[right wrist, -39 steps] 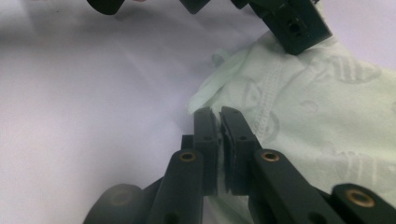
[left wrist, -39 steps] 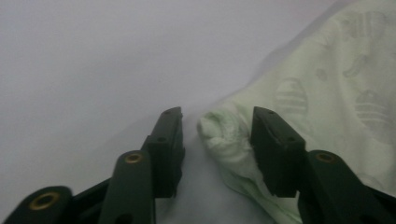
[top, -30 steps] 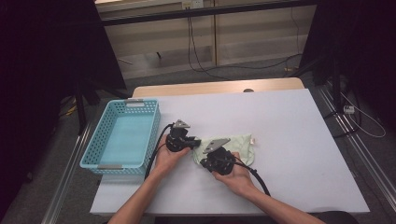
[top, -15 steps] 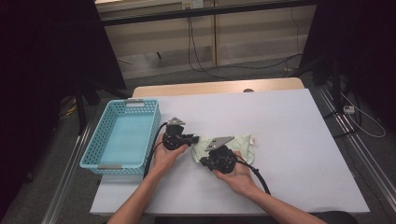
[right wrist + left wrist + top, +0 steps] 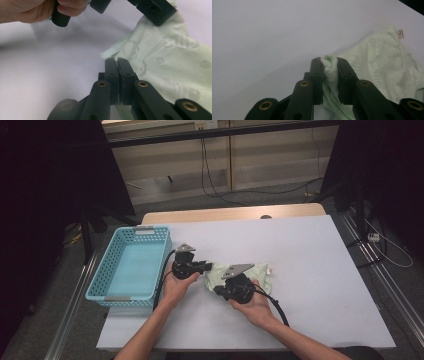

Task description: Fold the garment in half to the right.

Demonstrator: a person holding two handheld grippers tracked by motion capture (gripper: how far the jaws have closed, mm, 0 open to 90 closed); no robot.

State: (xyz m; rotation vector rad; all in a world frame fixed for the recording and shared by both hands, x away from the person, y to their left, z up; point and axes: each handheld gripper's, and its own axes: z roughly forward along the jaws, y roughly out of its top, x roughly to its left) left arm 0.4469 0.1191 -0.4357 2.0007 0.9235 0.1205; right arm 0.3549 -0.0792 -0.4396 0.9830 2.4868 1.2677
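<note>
Garment (image 5: 250, 274) position, high view: a pale green cloth lies crumpled on the white desk (image 5: 310, 270), just past centre toward 6 o'clock, with the blue basket (image 5: 131, 270) at its 9 o'clock, well apart. The left claw (image 5: 206, 268) meets the cloth's 9 o'clock edge; the right claw (image 5: 220, 289) meets its 7 o'clock edge. Both hands rest low on the desk, so the two grips sit on one side of the cloth, which would suit lifting or spreading that edge.

Left gripper view: the left claw (image 5: 329, 65) is closed to a narrow gap, and a bunched fold of the garment (image 5: 384, 65) fills that gap, pressed from both sides. The rest of the cloth trails away toward 3 o'clock, flat on the desk (image 5: 262, 37), with a small label (image 5: 401, 34) at 1 o'clock. The pinch takes a gathered ridge rather than a single layer, which probably gives a firmer hold.

Right gripper view: the right claw (image 5: 117, 62) is fully closed, jaws nearly touching. It sits at the hem of the garment (image 5: 175, 62); a thin layer appears to be caught between the pads, though this is hard to confirm. The other gripper (image 5: 150, 7) and its hand (image 5: 30, 10) appear at 12 o'clock.
</note>
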